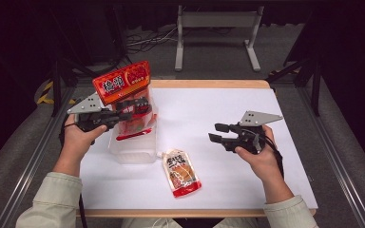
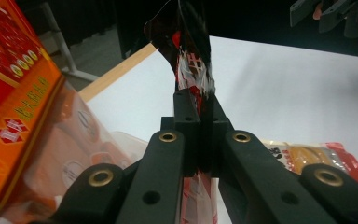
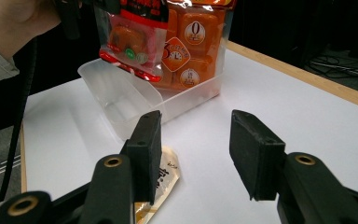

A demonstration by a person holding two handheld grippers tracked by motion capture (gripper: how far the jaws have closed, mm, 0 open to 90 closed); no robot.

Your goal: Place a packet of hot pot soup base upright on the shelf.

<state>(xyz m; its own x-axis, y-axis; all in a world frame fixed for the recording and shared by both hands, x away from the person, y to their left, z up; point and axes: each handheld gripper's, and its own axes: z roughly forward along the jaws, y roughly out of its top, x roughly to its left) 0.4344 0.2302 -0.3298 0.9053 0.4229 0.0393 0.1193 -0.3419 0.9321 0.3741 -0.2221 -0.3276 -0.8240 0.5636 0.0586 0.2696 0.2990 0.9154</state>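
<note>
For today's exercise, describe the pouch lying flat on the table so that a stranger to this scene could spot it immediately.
Start at the white table and find the clear plastic bin near its left side. Just right of the bin's near corner lies the pouch, between the two hands. Unlike the packets standing in the bin, it lies flat on the table, cream at the top and red at the bottom.
</note>
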